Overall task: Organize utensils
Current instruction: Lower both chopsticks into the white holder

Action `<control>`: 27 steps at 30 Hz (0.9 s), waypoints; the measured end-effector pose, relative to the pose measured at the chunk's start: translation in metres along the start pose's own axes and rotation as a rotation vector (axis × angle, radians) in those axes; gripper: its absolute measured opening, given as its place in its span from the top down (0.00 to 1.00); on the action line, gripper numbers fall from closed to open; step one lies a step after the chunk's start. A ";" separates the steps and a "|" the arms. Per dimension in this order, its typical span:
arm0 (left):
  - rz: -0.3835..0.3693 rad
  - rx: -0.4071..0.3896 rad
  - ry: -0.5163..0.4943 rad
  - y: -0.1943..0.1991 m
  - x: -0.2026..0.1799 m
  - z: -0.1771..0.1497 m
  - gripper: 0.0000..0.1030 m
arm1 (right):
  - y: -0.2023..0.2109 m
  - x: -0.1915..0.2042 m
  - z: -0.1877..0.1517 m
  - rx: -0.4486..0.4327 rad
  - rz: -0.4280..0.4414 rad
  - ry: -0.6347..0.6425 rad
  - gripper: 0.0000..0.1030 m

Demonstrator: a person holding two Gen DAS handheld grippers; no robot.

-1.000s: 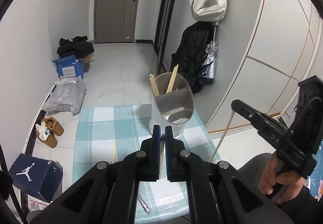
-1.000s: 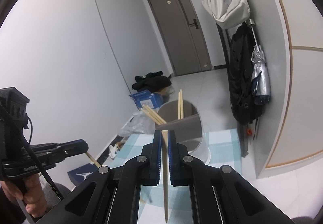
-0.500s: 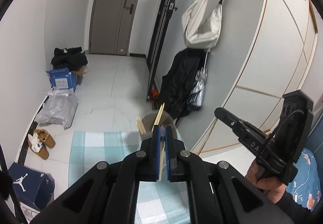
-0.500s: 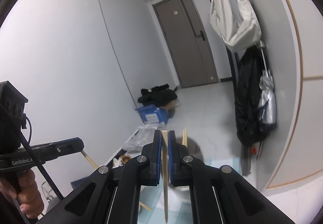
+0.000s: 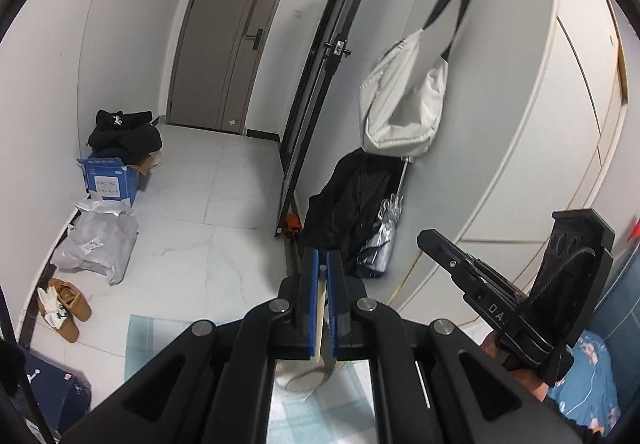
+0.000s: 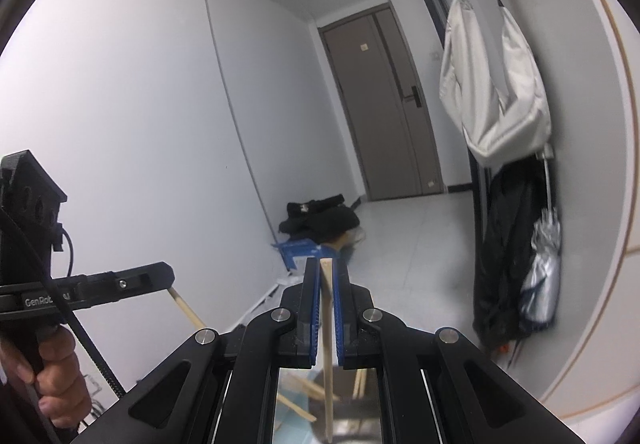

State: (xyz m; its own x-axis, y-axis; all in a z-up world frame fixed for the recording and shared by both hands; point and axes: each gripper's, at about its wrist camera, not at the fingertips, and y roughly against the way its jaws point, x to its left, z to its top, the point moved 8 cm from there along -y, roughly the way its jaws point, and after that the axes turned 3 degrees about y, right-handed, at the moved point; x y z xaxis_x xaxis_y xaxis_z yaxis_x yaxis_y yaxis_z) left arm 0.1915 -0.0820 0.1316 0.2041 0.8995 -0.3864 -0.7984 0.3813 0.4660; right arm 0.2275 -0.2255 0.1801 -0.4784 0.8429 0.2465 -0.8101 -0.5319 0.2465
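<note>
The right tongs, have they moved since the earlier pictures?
Yes. The right tongs, shut on a chopstick, have risen: the utensil holder, earlier ahead of the tips, now sits low beneath them.

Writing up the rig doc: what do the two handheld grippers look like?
Both are matte black plastic with silver pivot screws and blue pads lining the fingers. The left gripper carries white "GenRob..." lettering and a black cable; the right gripper shows white "DA" lettering, a cable too, and a boxy black rear housing.

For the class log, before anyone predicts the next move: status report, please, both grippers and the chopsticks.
Left gripper shut on a chopstick. Right gripper shut on another chopstick. Holder below, chopsticks already inside. Nothing blocking.
</note>
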 end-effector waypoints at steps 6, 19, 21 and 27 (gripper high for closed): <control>0.016 0.027 -0.002 -0.028 0.008 0.007 0.99 | -0.030 -0.014 0.015 -0.017 -0.006 0.004 0.95; 0.070 0.133 -0.063 -0.067 0.028 -0.003 0.99 | -0.088 -0.038 -0.023 0.014 -0.041 0.054 0.95; 0.076 0.139 -0.076 -0.069 0.028 -0.006 0.99 | -0.092 -0.042 -0.031 0.029 -0.029 0.040 0.95; 0.082 0.185 -0.069 -0.081 0.032 -0.013 0.99 | -0.097 -0.044 -0.051 0.051 -0.012 0.034 0.94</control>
State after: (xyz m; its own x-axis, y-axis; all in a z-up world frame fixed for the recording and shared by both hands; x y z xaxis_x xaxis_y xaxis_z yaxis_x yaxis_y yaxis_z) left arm 0.2551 -0.0870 0.0709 0.1861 0.9390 -0.2892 -0.6972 0.3336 0.6345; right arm 0.3100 -0.2069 0.0971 -0.4806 0.8510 0.2117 -0.7979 -0.5245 0.2971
